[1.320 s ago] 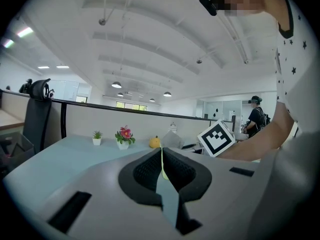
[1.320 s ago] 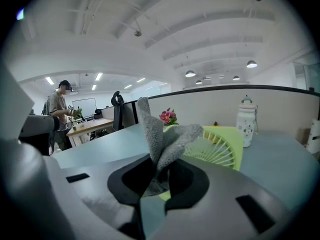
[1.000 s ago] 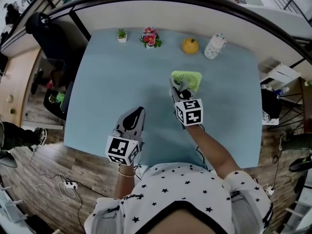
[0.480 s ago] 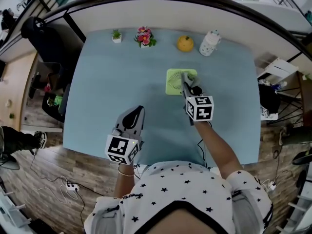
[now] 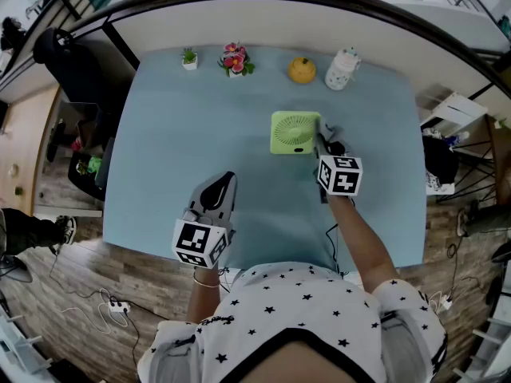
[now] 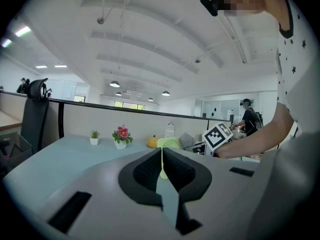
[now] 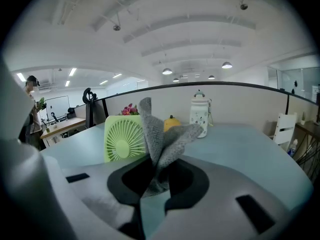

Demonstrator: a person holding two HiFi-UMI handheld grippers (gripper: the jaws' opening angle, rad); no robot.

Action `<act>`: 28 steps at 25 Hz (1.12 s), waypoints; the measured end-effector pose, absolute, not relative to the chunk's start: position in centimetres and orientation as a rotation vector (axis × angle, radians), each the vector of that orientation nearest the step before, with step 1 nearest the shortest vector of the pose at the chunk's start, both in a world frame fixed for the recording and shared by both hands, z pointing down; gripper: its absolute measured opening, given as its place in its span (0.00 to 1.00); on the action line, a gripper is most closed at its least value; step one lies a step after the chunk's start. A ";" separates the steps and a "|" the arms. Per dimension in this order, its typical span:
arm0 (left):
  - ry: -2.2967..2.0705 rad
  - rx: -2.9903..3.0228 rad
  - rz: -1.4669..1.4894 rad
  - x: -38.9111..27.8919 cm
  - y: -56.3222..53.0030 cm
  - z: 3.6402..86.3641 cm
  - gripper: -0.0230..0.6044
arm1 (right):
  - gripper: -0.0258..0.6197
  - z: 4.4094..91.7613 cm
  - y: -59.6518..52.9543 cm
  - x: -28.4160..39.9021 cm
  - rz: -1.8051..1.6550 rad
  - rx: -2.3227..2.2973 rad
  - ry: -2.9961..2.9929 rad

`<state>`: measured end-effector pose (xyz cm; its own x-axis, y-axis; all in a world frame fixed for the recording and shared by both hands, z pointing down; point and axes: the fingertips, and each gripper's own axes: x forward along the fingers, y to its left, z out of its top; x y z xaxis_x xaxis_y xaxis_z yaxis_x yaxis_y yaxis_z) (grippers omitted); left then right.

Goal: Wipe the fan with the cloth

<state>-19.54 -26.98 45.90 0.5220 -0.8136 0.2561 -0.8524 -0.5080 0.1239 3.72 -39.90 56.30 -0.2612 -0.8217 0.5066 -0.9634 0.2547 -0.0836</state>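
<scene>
A small light-green square fan (image 5: 294, 132) stands upright on the blue table (image 5: 176, 142), a little right of its middle. My right gripper (image 5: 326, 140) sits just at the fan's right side, shut on a grey cloth (image 5: 328, 129). In the right gripper view the cloth (image 7: 162, 139) sticks up from the jaws and the fan (image 7: 124, 138) stands close on the left, its grille facing the camera. My left gripper (image 5: 227, 182) rests near the table's front edge, shut with nothing in it, well apart from the fan (image 6: 170, 143).
Along the table's back edge stand a small potted plant (image 5: 189, 57), a pot of pink flowers (image 5: 235, 60), an orange round ornament (image 5: 302, 69) and a white patterned bottle (image 5: 341, 69). A low partition wall (image 5: 263, 18) runs behind them.
My right gripper with the cloth has slid to the right, from over the fan's face to its right side, so the fan's face now shows. The left gripper has stayed put.
</scene>
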 end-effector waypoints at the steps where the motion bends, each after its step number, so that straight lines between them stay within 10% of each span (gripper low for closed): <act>1: -1.410 2.529 0.242 -19.5 -27.0 45.9 0.09 | 0.11 56.3 -39.9 3.7 0.541 1.631 -2.173; 28: -1.427 2.511 0.249 -20.3 -27.0 46.1 0.09 | 0.11 59.9 -37.9 -6.2 0.446 1.302 -2.246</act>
